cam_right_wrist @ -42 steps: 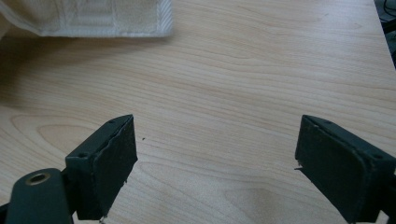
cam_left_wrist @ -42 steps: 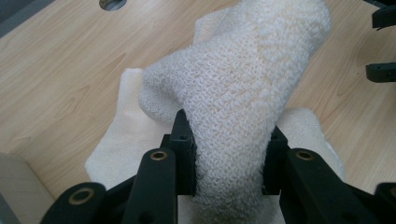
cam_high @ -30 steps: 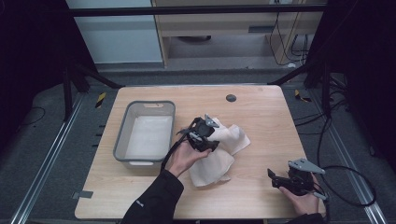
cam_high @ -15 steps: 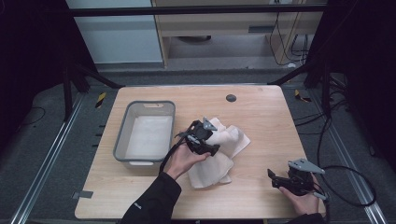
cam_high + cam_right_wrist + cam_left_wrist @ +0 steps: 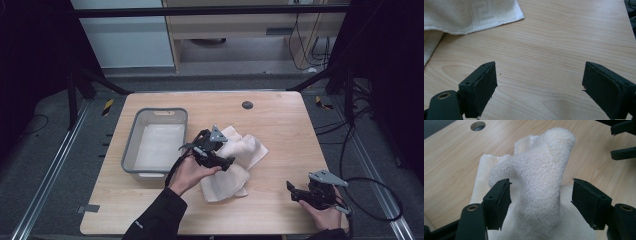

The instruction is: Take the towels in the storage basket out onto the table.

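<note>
A cream terry towel (image 5: pixel 246 149) lies crumpled in the middle of the wooden table (image 5: pixel 280 125). My left gripper (image 5: pixel 227 162) rests on its left part, held by a hand in a dark sleeve. In the left gripper view a pinched-up ridge of towel (image 5: pixel 544 165) stands between the jaws. The left gripper (image 5: pixel 541 182) has just been opening: one pad sits by the fold and the other stands apart from it. My right gripper (image 5: pixel 292 192) rests near the table's front right corner. It is open (image 5: pixel 539 65) over bare wood, with a towel corner (image 5: pixel 469 15) farther off.
A grey plastic bin (image 5: pixel 131 145) with a white cloth (image 5: pixel 157 145) inside stands to the left of the towel. A round cable hole (image 5: pixel 247 105) is at the back of the table. Bare wood lies to the right of the towel. The right gripper's jaws (image 5: pixel 624 140) appear far off in the left gripper view.
The left gripper's jaws have spread apart and let go of the towel fold, which stays standing. The left hand shifted only slightly. The right hand has not moved.
</note>
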`<control>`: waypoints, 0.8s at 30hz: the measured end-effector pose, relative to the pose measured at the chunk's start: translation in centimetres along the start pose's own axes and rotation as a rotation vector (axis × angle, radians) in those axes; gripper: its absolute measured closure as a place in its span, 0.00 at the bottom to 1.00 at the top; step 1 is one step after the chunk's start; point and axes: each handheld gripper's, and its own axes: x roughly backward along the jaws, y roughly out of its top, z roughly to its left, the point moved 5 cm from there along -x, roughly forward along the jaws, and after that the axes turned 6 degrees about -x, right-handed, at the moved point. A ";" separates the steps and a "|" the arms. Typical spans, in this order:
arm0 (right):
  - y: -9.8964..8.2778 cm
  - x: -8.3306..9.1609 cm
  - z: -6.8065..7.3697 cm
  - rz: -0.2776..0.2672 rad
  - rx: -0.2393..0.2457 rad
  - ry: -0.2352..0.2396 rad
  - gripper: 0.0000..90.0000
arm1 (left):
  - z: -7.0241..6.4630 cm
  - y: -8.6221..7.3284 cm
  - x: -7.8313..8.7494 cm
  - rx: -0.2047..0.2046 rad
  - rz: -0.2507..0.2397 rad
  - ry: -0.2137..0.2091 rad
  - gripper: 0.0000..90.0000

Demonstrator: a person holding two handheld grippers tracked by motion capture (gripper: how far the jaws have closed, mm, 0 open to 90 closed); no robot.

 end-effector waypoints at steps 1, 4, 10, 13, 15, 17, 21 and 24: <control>0.0 0.0 0.0 0.000 0.000 0.000 0.14 | 0.0 0.0 0.3 0.000 -0.009 0.000 0.34; 0.0 0.0 0.0 0.001 0.000 -0.001 0.14 | 0.1 -0.2 1.2 0.003 -0.031 -0.003 0.34; 0.0 0.0 0.1 0.008 -0.005 0.002 0.14 | 0.4 -0.8 2.8 0.020 -0.067 0.010 0.33; -0.1 0.0 0.0 0.007 0.002 -0.001 0.13 | 0.6 -1.4 3.6 0.032 -0.091 0.021 0.33; -0.1 0.0 0.0 0.008 0.004 -0.001 0.13 | 0.9 -1.9 4.2 0.041 -0.104 0.034 0.34; -0.1 -0.1 0.0 0.009 0.004 -0.001 0.13 | 1.2 -2.4 4.8 0.053 -0.117 0.044 0.34; -0.1 -0.1 0.0 0.010 0.007 -0.004 0.13 | 1.8 -3.8 6.2 0.081 -0.148 0.072 0.33; -0.1 -0.1 0.0 0.010 0.007 -0.005 0.13 | 2.3 -5.0 7.0 0.104 -0.168 0.097 0.33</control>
